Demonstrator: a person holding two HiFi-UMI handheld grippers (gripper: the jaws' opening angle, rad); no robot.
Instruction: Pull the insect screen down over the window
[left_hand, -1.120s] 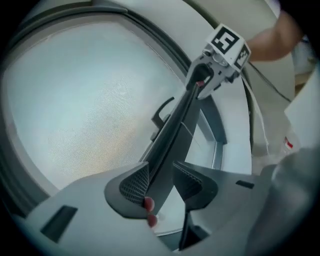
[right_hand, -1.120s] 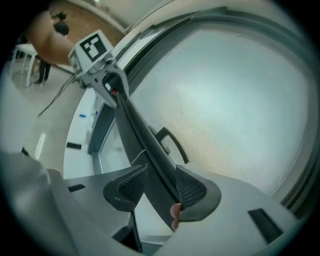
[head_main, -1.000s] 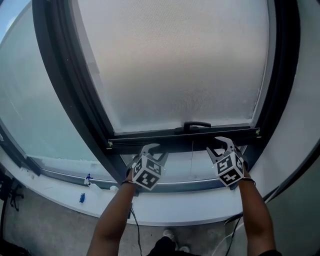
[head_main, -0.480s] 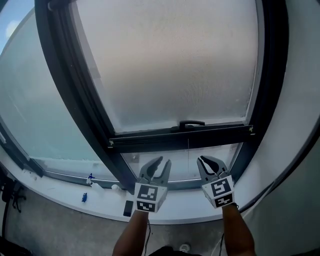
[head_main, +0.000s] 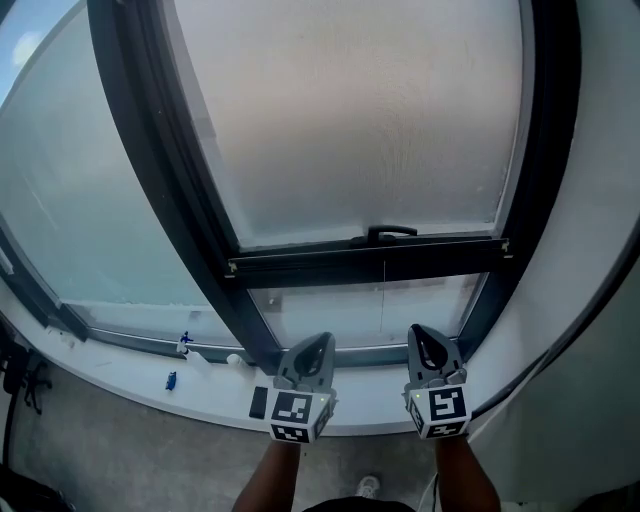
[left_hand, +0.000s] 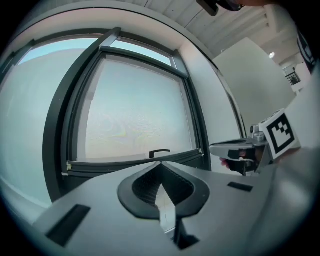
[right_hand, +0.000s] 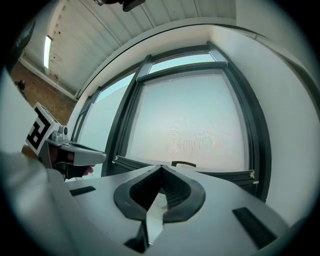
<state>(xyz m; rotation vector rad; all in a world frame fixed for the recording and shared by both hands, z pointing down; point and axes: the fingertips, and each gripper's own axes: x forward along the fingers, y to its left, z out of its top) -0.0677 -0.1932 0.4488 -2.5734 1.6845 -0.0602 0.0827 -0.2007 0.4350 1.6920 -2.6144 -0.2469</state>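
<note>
Jaws newly shut, empty, off bar (head_main: 330, 266)

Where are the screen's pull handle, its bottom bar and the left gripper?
pull handle (head_main: 393, 233), head view, middle of the black grip.
bottom bar (head_main: 320, 264), head view, dark rail left of the handle.
left gripper (head_main: 320, 343), head view, tips of its shut jaws.

No legible text; only square coded markers on left cube (head_main: 292, 416) and right cube (head_main: 441, 411).
</note>
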